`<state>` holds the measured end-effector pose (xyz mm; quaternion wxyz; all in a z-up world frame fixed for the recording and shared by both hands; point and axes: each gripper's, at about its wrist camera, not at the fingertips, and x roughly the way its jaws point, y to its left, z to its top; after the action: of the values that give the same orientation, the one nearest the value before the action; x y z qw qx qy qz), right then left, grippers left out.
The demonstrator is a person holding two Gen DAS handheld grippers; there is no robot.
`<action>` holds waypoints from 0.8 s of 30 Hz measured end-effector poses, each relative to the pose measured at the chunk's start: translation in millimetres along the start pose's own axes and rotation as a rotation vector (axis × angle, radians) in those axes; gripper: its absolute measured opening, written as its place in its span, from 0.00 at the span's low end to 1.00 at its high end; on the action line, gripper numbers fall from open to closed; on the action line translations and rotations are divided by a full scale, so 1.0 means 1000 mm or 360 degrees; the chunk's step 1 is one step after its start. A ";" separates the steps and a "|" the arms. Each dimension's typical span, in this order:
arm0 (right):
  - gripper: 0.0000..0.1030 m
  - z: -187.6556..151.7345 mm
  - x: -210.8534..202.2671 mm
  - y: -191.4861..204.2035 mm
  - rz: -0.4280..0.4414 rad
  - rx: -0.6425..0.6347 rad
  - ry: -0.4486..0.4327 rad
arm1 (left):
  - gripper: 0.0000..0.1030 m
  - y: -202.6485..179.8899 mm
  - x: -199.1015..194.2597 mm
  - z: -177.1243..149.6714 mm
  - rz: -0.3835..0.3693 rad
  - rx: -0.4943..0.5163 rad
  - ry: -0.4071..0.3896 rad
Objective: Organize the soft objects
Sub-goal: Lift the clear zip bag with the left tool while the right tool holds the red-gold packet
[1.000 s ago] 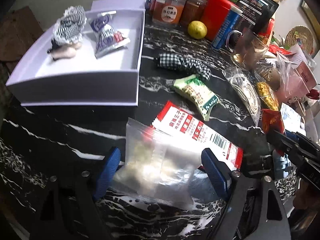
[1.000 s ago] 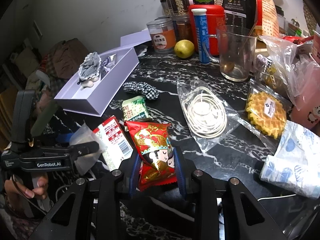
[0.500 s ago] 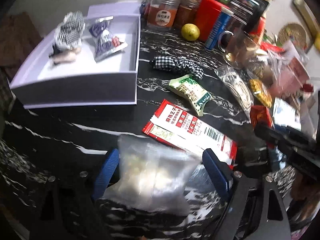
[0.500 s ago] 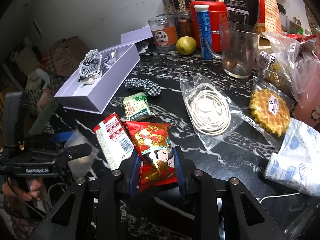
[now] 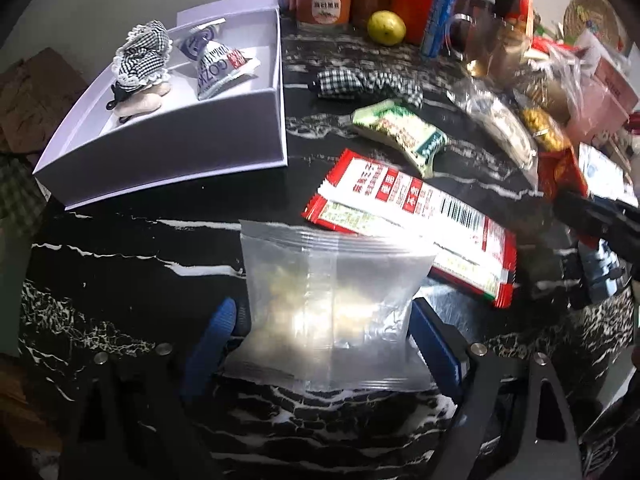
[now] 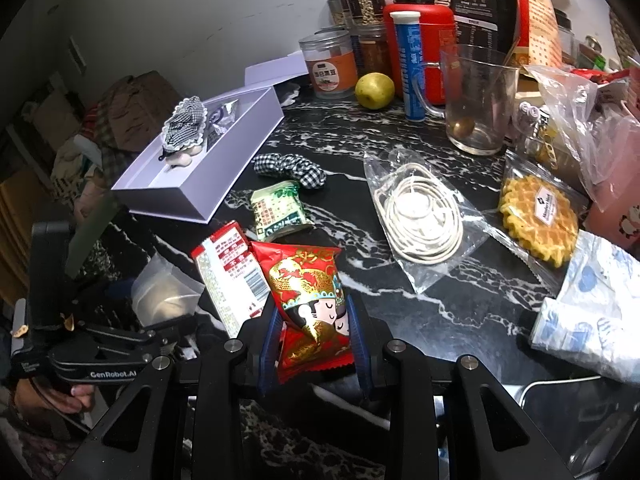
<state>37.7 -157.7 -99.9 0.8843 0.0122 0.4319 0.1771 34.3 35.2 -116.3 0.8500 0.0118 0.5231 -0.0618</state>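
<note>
A clear plastic pouch with pale lumpy contents (image 5: pixel 332 304) sits between the blue pads of the left gripper (image 5: pixel 320 332), whose jaws stand wide with both pads pressed against the pouch's sides, holding it above the black white-veined marble counter (image 5: pixel 132 272) near its front edge. In the right wrist view the same pouch (image 6: pixel 164 292) shows at the left gripper's tip, beside a hand (image 6: pixel 60 398) on the grip.

The right gripper (image 6: pixel 314 340) is closed narrow on a red foil snack packet printed with a cartoon figure (image 6: pixel 310 300), lifted upright between its blue pads.

Just beyond the clear pouch a flat red-and-white sachet with a barcode (image 5: pixel 412 216) lies on the counter, partly under the pouch's far corner in the left view. Past it lies a small green-and-white snack pack (image 5: pixel 400 132), then a black-and-white checked fabric scrunchie (image 5: pixel 368 84).

Toward the counter's left edge stands an open lilac cardboard box (image 5: pixel 200 144). Inside it are a checked fabric piece with lace trim (image 5: pixel 140 56) resting on a pale soft toy, and beside that a white-and-blue pyramid-shaped packet (image 5: pixel 220 68).

Along the back edge stand jars, a yellow lemon (image 5: pixel 386 28) and a blue tube (image 6: pixel 410 68). Toward the right lie a bagged coil of white cord (image 6: pixel 420 216) and a wrapped round waffle (image 6: pixel 538 216).
</note>
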 end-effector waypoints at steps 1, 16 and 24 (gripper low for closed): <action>0.31 0.000 0.000 0.000 0.0000 0.0001 0.0001 | 0.68 0.000 -0.002 -0.001 0.0001 -0.0005 -0.0032; 0.31 -0.011 -0.002 0.017 0.0074 -0.0040 0.0003 | 0.58 0.005 -0.040 0.005 -0.0083 -0.0093 -0.0260; 0.31 -0.003 -0.012 0.045 0.0162 -0.0154 -0.0061 | 0.58 0.015 -0.078 0.015 -0.0078 -0.0093 -0.0428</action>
<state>14.4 -120.0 -84.7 0.8817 -0.0053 0.4047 0.2424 14.9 56.1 -40.9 0.9106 -0.0342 0.4061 -0.0683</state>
